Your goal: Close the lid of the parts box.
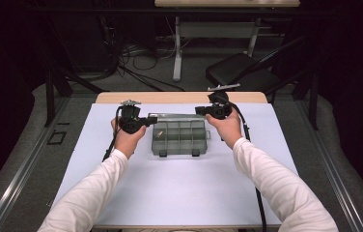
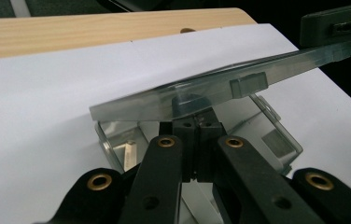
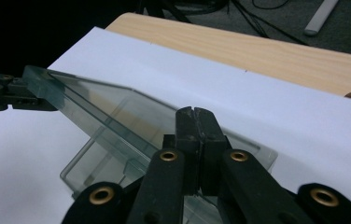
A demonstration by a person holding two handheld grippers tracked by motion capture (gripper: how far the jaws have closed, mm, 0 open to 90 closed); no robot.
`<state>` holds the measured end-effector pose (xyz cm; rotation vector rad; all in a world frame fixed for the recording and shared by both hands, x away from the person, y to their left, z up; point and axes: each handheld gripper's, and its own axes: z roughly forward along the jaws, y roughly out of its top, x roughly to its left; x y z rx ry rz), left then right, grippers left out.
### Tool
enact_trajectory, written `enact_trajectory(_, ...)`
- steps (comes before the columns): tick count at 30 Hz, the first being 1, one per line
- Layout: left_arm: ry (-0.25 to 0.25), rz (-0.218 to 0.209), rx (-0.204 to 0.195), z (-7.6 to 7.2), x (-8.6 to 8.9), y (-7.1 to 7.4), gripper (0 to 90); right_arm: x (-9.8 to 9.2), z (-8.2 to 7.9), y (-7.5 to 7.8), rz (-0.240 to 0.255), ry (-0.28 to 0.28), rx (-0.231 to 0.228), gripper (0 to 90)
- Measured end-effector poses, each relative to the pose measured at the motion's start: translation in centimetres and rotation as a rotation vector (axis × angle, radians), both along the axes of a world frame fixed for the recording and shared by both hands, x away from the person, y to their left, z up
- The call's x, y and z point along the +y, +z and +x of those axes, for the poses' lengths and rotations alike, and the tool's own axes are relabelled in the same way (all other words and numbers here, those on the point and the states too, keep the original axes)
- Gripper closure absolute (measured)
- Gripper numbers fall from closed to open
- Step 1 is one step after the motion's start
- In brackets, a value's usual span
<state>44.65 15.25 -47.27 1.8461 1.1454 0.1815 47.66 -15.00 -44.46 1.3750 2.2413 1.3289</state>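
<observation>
A clear plastic compartment box (image 1: 179, 141) lies mid-table with its lid (image 1: 179, 117) tilted up from the far side. My left gripper (image 1: 153, 118) is at the lid's left end and my right gripper (image 1: 199, 110) at its right end. In the left gripper view the shut jaws (image 2: 194, 119) reach up under the lid's edge (image 2: 211, 88), and the right gripper (image 2: 334, 25) sits at the far end. In the right gripper view the shut jaws (image 3: 194, 114) lie against the lid (image 3: 117, 116), with the left gripper (image 3: 5, 91) at its corner. A small pale piece (image 1: 159, 135) lies in one compartment.
A white sheet (image 1: 179, 193) covers the wooden table (image 1: 179, 97), with room around the box. Beyond the far edge stand a black chair (image 1: 237, 70) and a table leg (image 1: 176, 48), with cables on the floor. The grippers' cables trail along both forearms.
</observation>
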Motion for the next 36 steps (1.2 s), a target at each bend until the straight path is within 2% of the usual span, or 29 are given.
enact_trajectory(6, -0.023, 0.007, -0.004, -1.4, 0.1, -1.2, 90.0, -0.3, -1.1, -1.0, 0.008, 0.025, 0.021, 90.0)
enact_trajectory(13, -0.023, -0.014, -0.002, -2.3, 0.4, -2.2, 90.0, -0.6, -1.6, -1.8, 0.015, 0.038, 0.043, 90.0)
enact_trajectory(19, -0.025, -0.004, 0.000, -3.1, 0.7, -2.7, 90.0, -0.7, -2.2, -2.3, 0.019, 0.040, 0.049, 90.0)
enact_trajectory(24, -0.043, 0.020, 0.002, -5.2, 1.3, -3.4, 90.0, -0.8, -2.8, -3.2, 0.024, 0.050, 0.071, 90.0)
enact_trajectory(28, -0.050, 0.006, 0.033, -7.3, 2.0, -3.7, 90.0, -1.0, -3.5, -4.3, 0.031, 0.059, 0.092, 90.0)
enact_trajectory(30, -0.061, 0.003, 0.031, -8.1, 2.1, -3.6, 90.0, -1.1, -3.8, -4.9, 0.035, 0.062, 0.105, 90.0)
enact_trajectory(33, -0.060, -0.002, 0.005, -8.0, 1.9, -3.4, 90.0, -1.4, -4.2, -5.8, 0.039, 0.062, 0.113, 90.0)
enact_trajectory(36, -0.038, -0.047, 0.006, -7.0, 1.6, -3.4, 90.0, -1.7, -4.4, -6.6, 0.040, 0.052, 0.124, 90.0)
